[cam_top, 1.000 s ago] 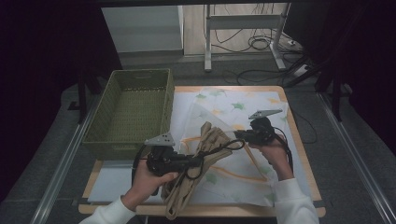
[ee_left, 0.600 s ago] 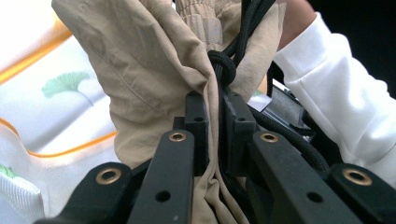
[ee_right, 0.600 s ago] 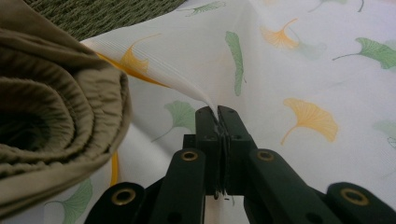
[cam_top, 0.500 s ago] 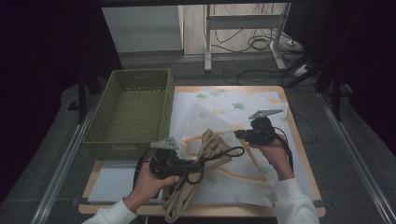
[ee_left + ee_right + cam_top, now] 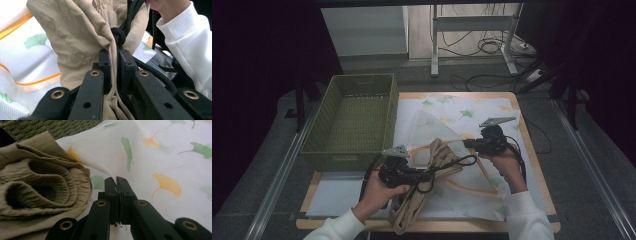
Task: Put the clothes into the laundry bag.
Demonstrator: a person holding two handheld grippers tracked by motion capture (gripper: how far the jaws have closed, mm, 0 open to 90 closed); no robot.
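A tan garment (image 5: 419, 202) with a gathered waistband lies bunched at the table's front, on a white sheer cloth (image 5: 447, 115) printed with ginkgo leaves. My left gripper (image 5: 424, 176) is shut on a fold of the garment (image 5: 75, 32) together with a knotted black cord (image 5: 117, 35) that runs between its jaws (image 5: 116, 56). To the right of the garment (image 5: 37, 182), my right gripper (image 5: 464, 143) is shut on a raised fold of the white cloth (image 5: 162, 157), which peaks at its fingertips (image 5: 116, 182).
A green woven basket (image 5: 357, 115) stands at the table's left, close to the garment. The wooden table edge (image 5: 532, 150) runs along the right. The other hand's white sleeve (image 5: 185, 32) is near the left gripper. Metal legs and cables stand beyond the table.
My left gripper has shifted a little to the right and lower, with the garment still in it. The right gripper has kept still on the cloth.
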